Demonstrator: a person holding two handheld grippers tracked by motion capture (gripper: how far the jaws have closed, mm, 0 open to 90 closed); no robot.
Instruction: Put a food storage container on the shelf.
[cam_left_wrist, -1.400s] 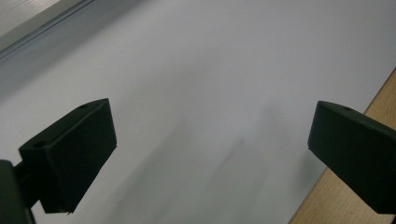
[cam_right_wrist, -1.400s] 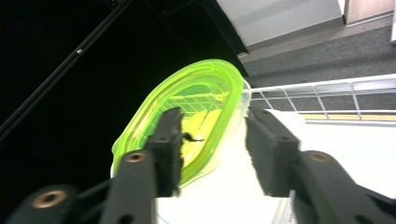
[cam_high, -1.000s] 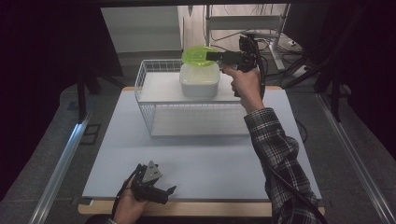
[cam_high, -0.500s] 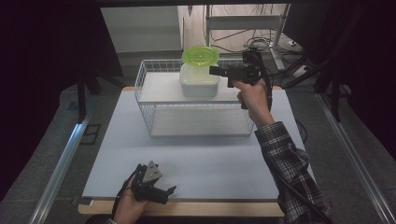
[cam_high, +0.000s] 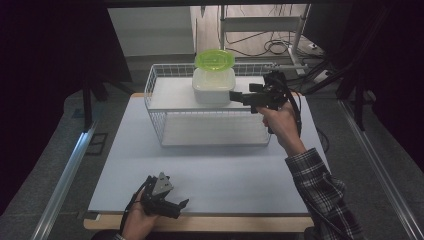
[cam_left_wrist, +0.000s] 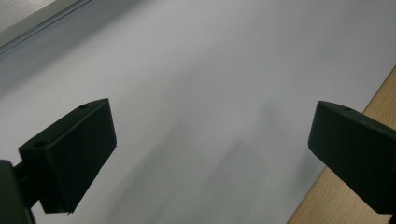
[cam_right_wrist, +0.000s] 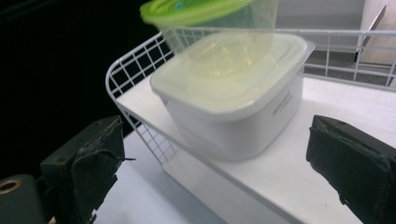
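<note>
White container (cam_high: 213, 85) sitting on the top shelf of the wire rack (cam_high: 210, 107), rack standing at the far middle of the worktop (cam_high: 200, 170). Green-lidded tub (cam_high: 215, 59) stacked on top of it, looking slightly off-centre toward the back in the right gripper view.

Right hand-held gripper (cam_high: 234, 95) hovering just beside the container's right wall, pointing left at it, jaws released and having just been opening, nothing between them. Container (cam_right_wrist: 229, 93) lying ahead of the jaws in the right gripper view, not yet between them. Left hand-held gripper (cam_high: 181, 205) resting at the near edge of the worktop, well apart from the rack, jaws released over bare surface.

Judging the step in hand as lining up for a grasp on the stack. Doing it well: keeping jaws wide, coming in level with the shelf, centring on the container's body below the lid rim, avoiding the rack's wire rim (cam_right_wrist: 140, 56), closing slowly so the upper tub is not tipping off. Lifting straight up before pulling clear.

Looking at the container: squarish, rounded corners, opaque white walls, pale translucent lid (cam_right_wrist: 229, 70) with a pressed pattern, small dark print on one side. Upper tub: clear walls, bright green round lid (cam_right_wrist: 191, 9), smaller than the container beneath.
</note>
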